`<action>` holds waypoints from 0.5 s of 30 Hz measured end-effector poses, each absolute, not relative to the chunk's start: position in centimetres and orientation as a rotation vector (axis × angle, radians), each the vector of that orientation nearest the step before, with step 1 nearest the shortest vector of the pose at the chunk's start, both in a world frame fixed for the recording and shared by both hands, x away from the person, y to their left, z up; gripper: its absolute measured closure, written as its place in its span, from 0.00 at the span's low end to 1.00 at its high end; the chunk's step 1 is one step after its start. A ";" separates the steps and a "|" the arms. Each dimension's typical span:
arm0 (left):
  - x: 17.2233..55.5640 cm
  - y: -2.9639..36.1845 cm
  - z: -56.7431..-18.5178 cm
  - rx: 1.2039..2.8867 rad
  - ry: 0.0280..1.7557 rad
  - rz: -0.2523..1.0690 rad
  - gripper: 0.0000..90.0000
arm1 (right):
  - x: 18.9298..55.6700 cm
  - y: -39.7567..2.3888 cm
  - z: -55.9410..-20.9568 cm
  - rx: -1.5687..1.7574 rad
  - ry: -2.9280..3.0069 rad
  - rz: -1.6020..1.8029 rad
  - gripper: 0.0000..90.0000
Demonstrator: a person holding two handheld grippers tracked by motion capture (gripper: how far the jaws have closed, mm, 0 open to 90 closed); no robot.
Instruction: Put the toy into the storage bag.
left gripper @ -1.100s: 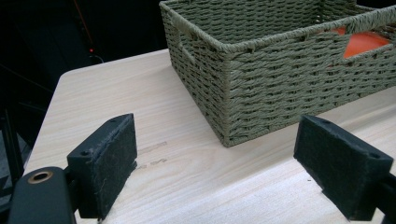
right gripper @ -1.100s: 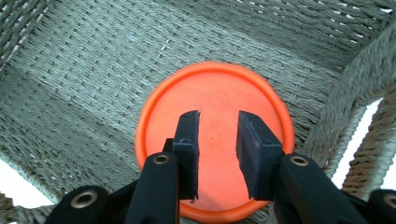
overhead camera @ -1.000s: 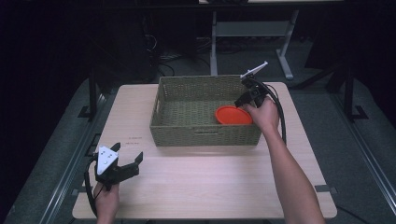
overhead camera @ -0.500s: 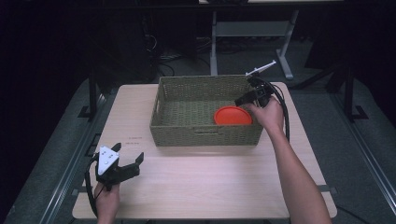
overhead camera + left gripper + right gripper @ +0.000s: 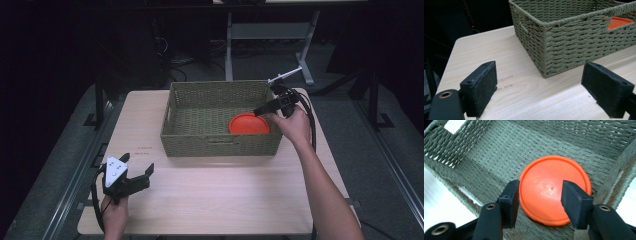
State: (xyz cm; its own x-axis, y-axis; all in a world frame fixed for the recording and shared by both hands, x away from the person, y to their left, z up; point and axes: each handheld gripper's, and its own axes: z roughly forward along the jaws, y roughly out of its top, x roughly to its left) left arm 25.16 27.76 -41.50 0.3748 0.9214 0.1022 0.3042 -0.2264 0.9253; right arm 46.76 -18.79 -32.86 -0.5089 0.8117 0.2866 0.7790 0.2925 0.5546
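Since the earlier high view the right gripper (image 5: 264,108) has drawn back a little toward the right rim of the woven olive-green rectangular basket (image 5: 220,145), and its jaws have just been opening; in the right gripper view (image 5: 539,202) they now stand apart above the round flat orange plastic disc (image 5: 554,188), with nothing pressed between the pads, so the disc looks released. Going from the left of the basket: the left gripper (image 5: 131,177) rests low on the pale wooden surface (image 5: 210,195), well off the basket's near left corner, held in the person's left hand (image 5: 115,215) in the same spot as before; in the left gripper view (image 5: 539,92) its jaws stand wide open with only bare wood between them and the basket's near corner (image 5: 544,47) ahead. Inside the basket the disc (image 5: 249,123) lies flat on the woven floor in the near right part, close to the right wall, and a sliver of it shows over the rim in the left gripper view (image 5: 619,22). Just right of the basket the person's right hand (image 5: 292,127) holds its gripper tilted down over the rim. My judgement is that the placing of the disc into the basket is done, and what remains is to lift the right gripper clear without catching the basket's wall.
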 end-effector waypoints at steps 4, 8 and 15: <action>25.1 27.7 -41.5 1.729 1.086 0.867 0.14 | 46.4 -18.8 -32.6 1.524 2.498 1.027 0.49; 25.1 27.7 -41.5 1.737 1.085 0.864 0.14 | 46.0 -19.0 -32.5 1.511 2.499 1.051 0.45; 25.1 27.7 -41.5 1.734 1.086 0.865 0.14 | 45.3 -19.3 -32.7 1.506 2.516 1.118 0.43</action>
